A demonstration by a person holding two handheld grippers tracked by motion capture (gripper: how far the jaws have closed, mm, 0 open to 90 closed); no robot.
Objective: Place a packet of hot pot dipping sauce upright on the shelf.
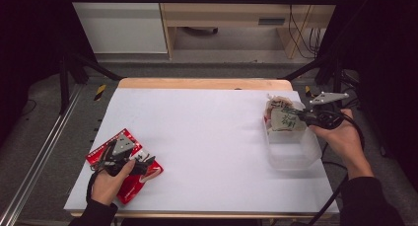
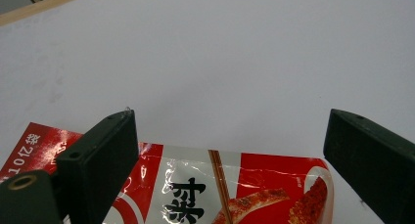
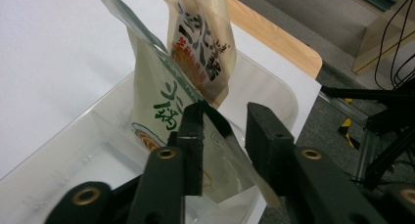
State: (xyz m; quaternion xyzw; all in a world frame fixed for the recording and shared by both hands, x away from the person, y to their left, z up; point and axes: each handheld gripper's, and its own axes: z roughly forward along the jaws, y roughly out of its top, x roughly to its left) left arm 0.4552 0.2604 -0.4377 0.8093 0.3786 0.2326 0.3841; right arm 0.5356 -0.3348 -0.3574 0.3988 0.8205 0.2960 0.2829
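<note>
Your right gripper (image 3: pixel 222 136) stands with its matte black jaws parted a little, the edge of the glossy cream pouch with green lettering (image 3: pixel 161 121) between them, the left pad against it and the other pad off it. That pouch leans upright inside the clear, round-cornered plastic tub (image 1: pixel 291 149) at the table's right edge, against a second crinkly cream pouch with dark print (image 3: pixel 200 38). Your left gripper (image 2: pixel 230 150) hangs with its blocky jaws spread wide above the flat, shiny red-and-white snack packet (image 2: pixel 254 194), which lies on the smooth white tabletop (image 1: pixel 207 137) near its front left corner.
</note>
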